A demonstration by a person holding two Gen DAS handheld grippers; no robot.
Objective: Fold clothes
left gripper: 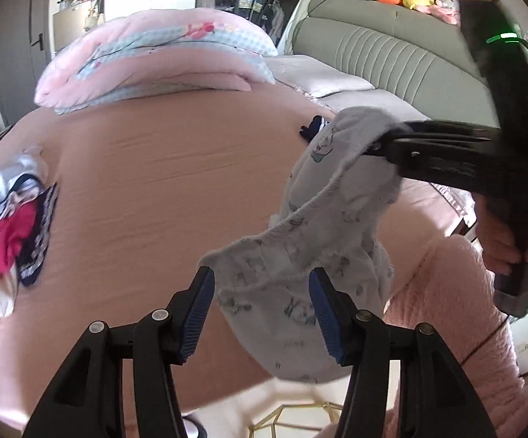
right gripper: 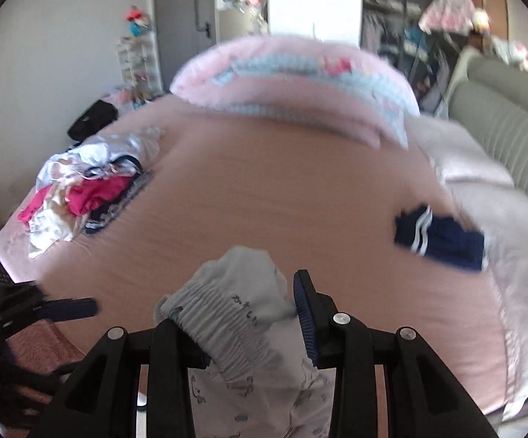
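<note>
- Left gripper (left gripper: 262,301), bottom centre of the left wrist view: blue pads stand apart with the pale printed garment (left gripper: 311,241) hanging between them. Cloth fills the gap, but I can't tell if the pads actually press on it.
- Right gripper (right gripper: 240,315), bottom centre of its own view: clamped on the garment's gathered waistband (right gripper: 224,314). In the left view it comes in from the right edge, pinching the cloth's top corner.
- Garment hangs in the air above the pink bed sheet (left gripper: 161,182), stretched between both tools, not yet laid flat.
- Step, as I judge it: picking up and spreading one piece before folding.
- Next move calls for lowering it onto the bare sheet mid-frame, waistband taut, clear of other clothes.
- Farther: navy striped item (right gripper: 441,242) at right, unfolded clothes pile (right gripper: 85,191) at left.
- Farthest: folded pink quilt (right gripper: 293,84), upper centre; grey headboard (left gripper: 384,56), upper right.
</note>
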